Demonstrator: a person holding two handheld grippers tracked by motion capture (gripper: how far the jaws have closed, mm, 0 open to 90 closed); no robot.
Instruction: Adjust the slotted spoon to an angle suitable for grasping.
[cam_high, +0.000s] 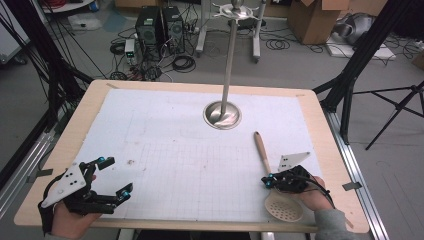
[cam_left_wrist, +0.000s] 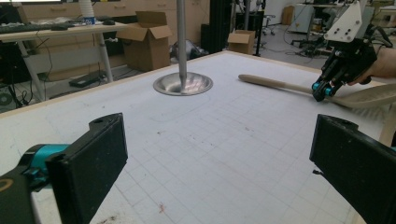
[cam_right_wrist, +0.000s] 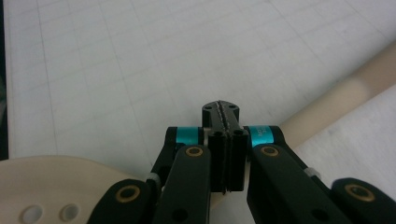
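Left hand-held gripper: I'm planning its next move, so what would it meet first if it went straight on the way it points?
Probably nothing soon: the left hand-held gripper, jaws open, faces bare white mat.

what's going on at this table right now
A person holds a gripper in each hand over a white gridded mat. The right gripper, jaws shut, sits over the handle of a wooden slotted spatula lying flat near the metal stand. The left gripper waits open, apart from everything.
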